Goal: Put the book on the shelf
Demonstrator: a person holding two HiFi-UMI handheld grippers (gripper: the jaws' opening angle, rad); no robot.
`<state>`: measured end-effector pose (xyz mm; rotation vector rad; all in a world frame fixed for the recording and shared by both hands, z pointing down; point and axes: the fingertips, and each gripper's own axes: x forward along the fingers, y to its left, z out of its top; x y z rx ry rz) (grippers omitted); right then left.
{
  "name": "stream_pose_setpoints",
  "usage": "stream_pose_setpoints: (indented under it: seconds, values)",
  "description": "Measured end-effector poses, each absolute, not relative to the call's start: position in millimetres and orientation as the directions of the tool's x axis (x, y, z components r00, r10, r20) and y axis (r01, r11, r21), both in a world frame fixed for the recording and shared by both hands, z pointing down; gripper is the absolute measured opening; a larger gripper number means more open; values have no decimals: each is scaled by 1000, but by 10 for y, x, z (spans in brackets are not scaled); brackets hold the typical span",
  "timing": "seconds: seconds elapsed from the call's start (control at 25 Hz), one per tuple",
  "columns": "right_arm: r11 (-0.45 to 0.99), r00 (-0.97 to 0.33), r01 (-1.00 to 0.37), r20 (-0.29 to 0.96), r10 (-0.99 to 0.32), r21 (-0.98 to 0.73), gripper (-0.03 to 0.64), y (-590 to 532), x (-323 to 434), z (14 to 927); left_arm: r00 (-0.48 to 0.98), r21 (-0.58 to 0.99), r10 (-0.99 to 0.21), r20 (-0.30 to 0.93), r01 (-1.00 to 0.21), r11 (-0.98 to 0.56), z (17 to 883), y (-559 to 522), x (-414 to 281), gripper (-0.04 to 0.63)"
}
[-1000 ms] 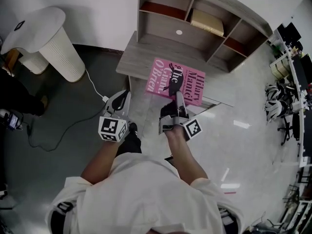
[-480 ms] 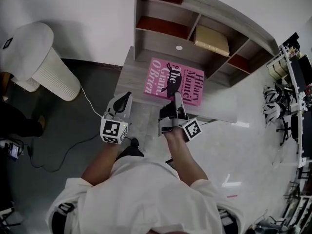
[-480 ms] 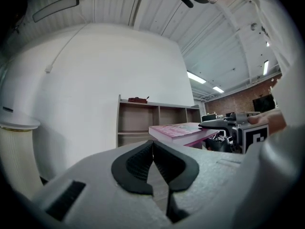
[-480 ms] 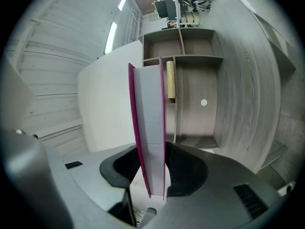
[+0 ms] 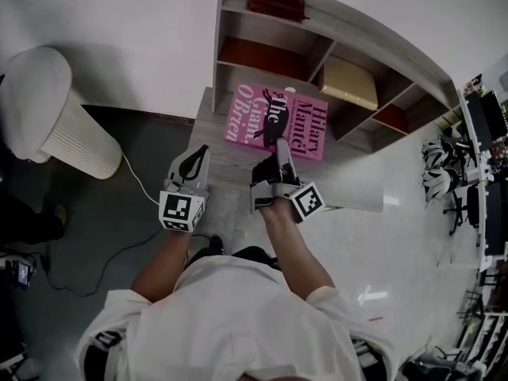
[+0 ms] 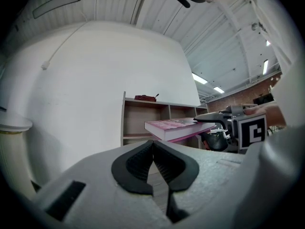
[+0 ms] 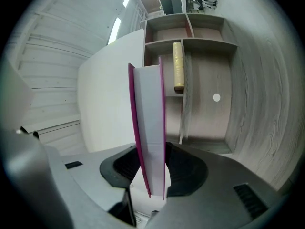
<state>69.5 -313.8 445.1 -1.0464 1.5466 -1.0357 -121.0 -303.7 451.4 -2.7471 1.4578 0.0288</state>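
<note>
Head view: both forearms are stretched forward from white sleeves, side by side, toward the wooden shelf unit (image 5: pixel 270 34) against the white wall. The right gripper (image 5: pixel 275 139) is clamped on the near edge of the pink book (image 5: pixel 313 125), its pads pressed on both covers. The book is held flat, cover up, above the wood-grain desk board (image 5: pixel 213 137) at the foot of the shelf. In the left gripper view it is seen in the air in front of the shelf, roughly level, touching nothing but the jaws that grip it.

The left gripper (image 5: pixel 198 152) is held level, just left of the book and apart from it, over the board's left part. Its jaws are pressed together with nothing between them.

The book's far edge is near the shelf's front. The wide lower bay, marked by a white dot (image 7: pixel 217 98) on its back, is seen straight ahead in the right gripper view. A tan pack (image 5: pixel 349 82) lies in an upper compartment, right of the book. A dark red object (image 5: pixel 275 2) rests on the shelf's top. A white ribbed column (image 5: pixel 59 117) stands well apart at the left, and pale floor lies open at the right.
</note>
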Motion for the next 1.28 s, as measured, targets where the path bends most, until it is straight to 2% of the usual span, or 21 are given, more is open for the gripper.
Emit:
stream_pose_setpoints:
  seconds: [0.6, 1.28]
  values:
    - [254, -229, -95, -228, -947, -963, 155, -4389, 531, 4503, 507, -15, -862, -14, -862, -507, 4484, -4096, -1106, 17]
    - [195, -228, -49, -179, -957, -980, 155, -4856, 603, 4611, 457, -69, -889, -17, -888, -455, 4392, -4297, -939, 17]
